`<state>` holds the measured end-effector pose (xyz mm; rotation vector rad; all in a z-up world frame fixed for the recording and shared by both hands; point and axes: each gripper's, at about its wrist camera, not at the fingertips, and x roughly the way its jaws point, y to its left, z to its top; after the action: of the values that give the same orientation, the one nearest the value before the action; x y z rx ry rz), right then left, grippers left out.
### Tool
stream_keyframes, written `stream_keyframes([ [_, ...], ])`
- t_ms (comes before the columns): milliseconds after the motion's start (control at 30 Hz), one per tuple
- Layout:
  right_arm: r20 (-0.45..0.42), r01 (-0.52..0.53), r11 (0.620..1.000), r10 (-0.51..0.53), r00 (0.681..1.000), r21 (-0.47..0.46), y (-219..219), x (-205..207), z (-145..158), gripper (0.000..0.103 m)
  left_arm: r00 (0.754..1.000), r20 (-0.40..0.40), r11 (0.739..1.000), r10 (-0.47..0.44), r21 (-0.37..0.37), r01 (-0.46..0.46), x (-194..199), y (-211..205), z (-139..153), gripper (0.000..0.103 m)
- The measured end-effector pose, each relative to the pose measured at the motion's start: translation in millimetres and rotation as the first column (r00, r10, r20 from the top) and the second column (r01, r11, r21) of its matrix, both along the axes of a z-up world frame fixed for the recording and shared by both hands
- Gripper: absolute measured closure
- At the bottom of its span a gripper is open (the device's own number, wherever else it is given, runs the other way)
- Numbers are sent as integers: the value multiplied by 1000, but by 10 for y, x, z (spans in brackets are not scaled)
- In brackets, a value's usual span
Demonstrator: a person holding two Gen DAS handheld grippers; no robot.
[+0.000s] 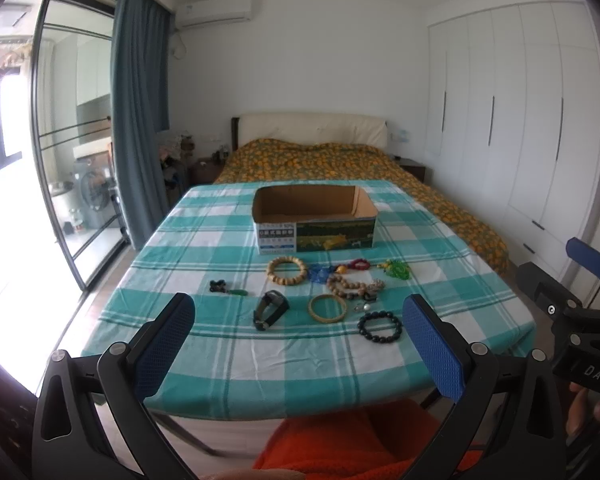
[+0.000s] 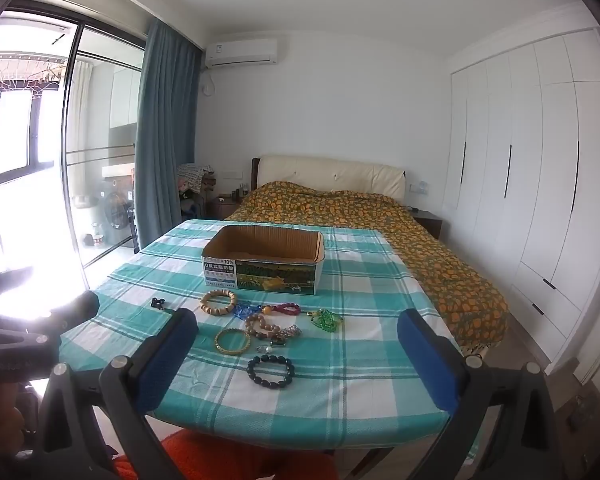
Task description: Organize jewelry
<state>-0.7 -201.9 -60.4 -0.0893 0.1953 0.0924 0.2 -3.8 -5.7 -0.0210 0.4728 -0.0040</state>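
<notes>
An open cardboard box (image 1: 315, 216) (image 2: 263, 260) stands on the teal checked tablecloth (image 1: 228, 344). In front of it lie a wooden bead bracelet (image 1: 286, 272) (image 2: 218, 301), a yellow bangle (image 1: 327, 308) (image 2: 232, 341), a black bead bracelet (image 1: 380, 327) (image 2: 271, 371), a black watch (image 1: 271, 309), a green bead piece (image 1: 398, 270) (image 2: 326, 319), a red bead piece (image 1: 358, 265) (image 2: 286, 309), blue beads (image 1: 319, 274) and a small black charm (image 1: 219, 286) (image 2: 157, 303). My left gripper (image 1: 300, 344) and my right gripper (image 2: 300, 352) are open and empty, held back at the table's near edge.
A bed with an orange patterned cover (image 1: 340, 160) lies behind the table. White wardrobes (image 2: 540, 160) fill the right wall. A glass sliding door and blue curtain (image 1: 140, 100) are on the left. An orange cloth (image 1: 340, 440) shows below the table's front edge.
</notes>
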Motion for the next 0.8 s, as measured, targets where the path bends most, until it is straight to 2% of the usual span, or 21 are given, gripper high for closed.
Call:
stream_keyframes([
  [800, -5, -3, 1000, 3, 1000, 5, 10, 4, -20, 1, 1000, -17, 1000, -9, -3, 9, 37, -2, 9, 0],
])
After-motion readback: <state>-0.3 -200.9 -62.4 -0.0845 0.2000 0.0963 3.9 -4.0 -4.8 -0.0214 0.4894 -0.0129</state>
